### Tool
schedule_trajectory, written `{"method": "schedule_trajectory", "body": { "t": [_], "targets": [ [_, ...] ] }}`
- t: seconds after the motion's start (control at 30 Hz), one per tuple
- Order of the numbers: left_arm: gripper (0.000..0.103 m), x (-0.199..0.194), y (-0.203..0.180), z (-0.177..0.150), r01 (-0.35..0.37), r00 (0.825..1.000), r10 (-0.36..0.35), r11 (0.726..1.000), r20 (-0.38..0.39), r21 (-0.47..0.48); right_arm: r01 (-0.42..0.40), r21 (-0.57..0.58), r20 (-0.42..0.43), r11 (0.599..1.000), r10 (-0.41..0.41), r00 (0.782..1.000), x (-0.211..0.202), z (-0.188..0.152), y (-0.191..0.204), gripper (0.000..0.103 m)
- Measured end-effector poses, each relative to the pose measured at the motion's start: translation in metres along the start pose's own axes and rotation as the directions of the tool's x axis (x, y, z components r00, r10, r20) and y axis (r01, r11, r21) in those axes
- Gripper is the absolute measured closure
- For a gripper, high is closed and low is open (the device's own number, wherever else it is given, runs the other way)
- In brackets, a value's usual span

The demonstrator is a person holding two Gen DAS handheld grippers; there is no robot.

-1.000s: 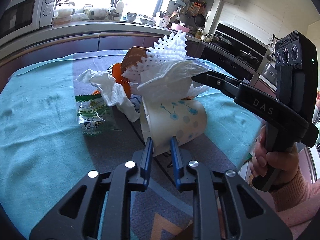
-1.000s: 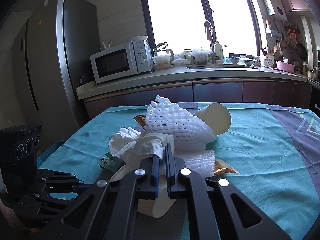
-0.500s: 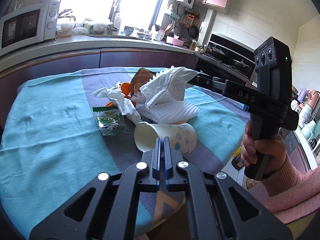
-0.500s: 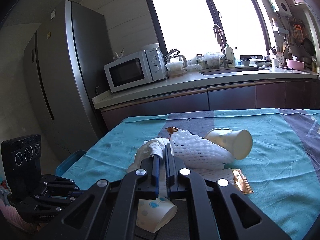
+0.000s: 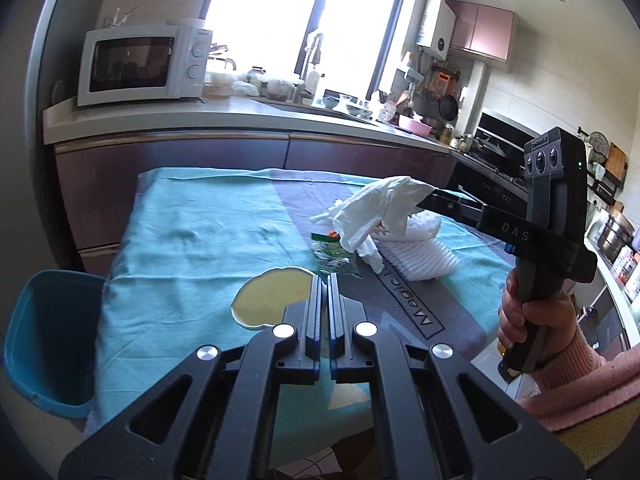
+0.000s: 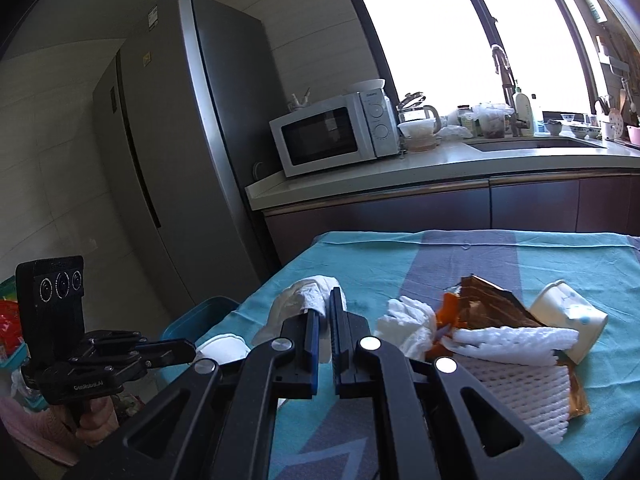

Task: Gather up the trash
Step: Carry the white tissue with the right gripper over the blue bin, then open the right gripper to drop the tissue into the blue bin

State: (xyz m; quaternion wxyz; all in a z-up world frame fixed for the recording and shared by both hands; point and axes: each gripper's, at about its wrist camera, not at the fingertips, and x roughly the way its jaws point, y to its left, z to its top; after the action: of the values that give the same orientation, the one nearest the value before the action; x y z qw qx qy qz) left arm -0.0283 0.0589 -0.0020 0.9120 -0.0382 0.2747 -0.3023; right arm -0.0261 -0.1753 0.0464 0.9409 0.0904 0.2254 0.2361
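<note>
Tongs both loaded: left tongs point(image 5: 324, 280) pinch the rim of a paper cup point(image 5: 272, 300), right tongs point(image 6: 328, 300) pinch a crumpled white tissue point(image 6: 308, 304).

Left jaws have just closed onto the cup's rim; its open mouth faces the camera, lifted off the surface point(image 5: 192, 240). Best, I judge, to carry both loads over the blue bin point(image 5: 44, 340) past the left edge of the surface, keeping each pinch firm until well above its opening, since the tissue hangs loosely. Both tongs point gently downward. A second cup point(image 6: 568, 320), foam netting point(image 6: 516, 380), brown wrapper point(image 6: 488, 304) and more tissue point(image 6: 408, 320) lie farther from the bin.
</note>
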Motion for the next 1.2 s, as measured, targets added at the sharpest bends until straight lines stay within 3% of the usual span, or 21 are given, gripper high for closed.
{"method": "schedule_trajectory", "body": {
  "t": [0.13, 0.3, 0.47, 0.7, 0.97, 1.2],
  "targets": [
    [0.100, -0.016, 0.025, 0.007, -0.086, 0.996, 0.087, 0.996, 0.034, -0.028, -0.078, -0.020, -0.033, 0.997, 0.077, 0.996, 0.030, 0.006, 0.019, 0.099],
    [0.100, -0.037, 0.060, 0.016, -0.204, 0.975, 0.208, 0.977, 0.071, -0.068, -0.174, -0.038, -0.087, 0.984, 0.170, 0.982, 0.073, 0.016, 0.045, 0.099],
    [0.100, -0.057, 0.100, 0.024, -0.312, 0.942, 0.323, 0.943, 0.092, -0.119, -0.261, -0.053, -0.137, 0.964, 0.252, 0.958, 0.116, 0.027, 0.073, 0.099],
    [0.100, -0.059, 0.159, 0.016, -0.450, 0.886, 0.463, 0.875, 0.033, -0.179, -0.339, -0.083, -0.229, 0.937, 0.313, 0.922, 0.176, 0.031, 0.116, 0.099],
    [0.100, -0.034, 0.214, -0.013, -0.532, 0.845, 0.526, 0.811, -0.092, -0.243, -0.358, -0.081, -0.386, 0.930, 0.302, 0.871, 0.240, 0.013, 0.152, 0.099],
    [0.100, -0.005, 0.244, -0.033, -0.558, 0.830, 0.527, 0.787, -0.184, -0.264, -0.332, -0.078, -0.501, 0.940, 0.251, 0.828, 0.283, -0.005, 0.168, 0.095]
  ]
}}
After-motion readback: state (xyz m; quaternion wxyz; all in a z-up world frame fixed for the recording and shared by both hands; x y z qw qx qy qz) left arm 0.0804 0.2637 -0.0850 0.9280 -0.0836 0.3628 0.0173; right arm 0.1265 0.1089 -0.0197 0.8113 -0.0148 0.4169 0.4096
